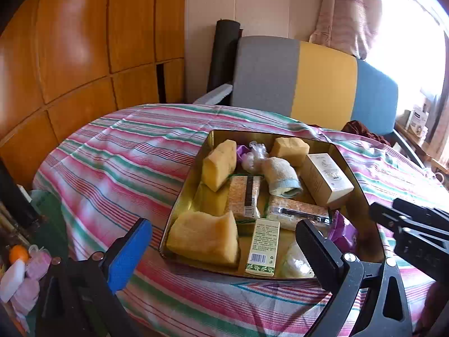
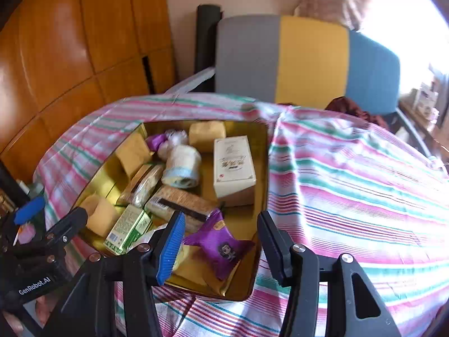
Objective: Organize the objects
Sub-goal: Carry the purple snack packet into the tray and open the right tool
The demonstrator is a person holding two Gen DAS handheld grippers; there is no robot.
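Hovering over the near end of the tin (image 2: 262,168), the right hand-held gripper (image 2: 221,241), jaws apart and pinching nothing, with the purple packet (image 2: 221,248) lying loose between and below the pads. Waiting just beside it, the left hand-held gripper (image 1: 224,244), spread wide and empty, framing the tin's (image 1: 182,196) near rim. Sitting in the tin's near right corner, the packet: probably light, crinkly, slippery foil, soft inside; best pinching across the puffed middle rather than a flared corner, which looks likely to slip or tear. Lying further in, the green carton (image 2: 127,229) and the white box (image 2: 233,165): stiff, light card by the look of them, calling for a hold across the narrow faces without crushing. Crowding the left and far side, the yellow sponges (image 1: 204,238): squashy, likely springing back, needing a deep bite. Resting in the middle, the rolled towel (image 2: 182,165), soft and apt to unroll, and the wrapped bars (image 1: 244,196), probably firm yet slick. Sitting under all of it, the striped cloth (image 2: 350,182), loose and wrinkled, likely dragging if the tin gets pushed.
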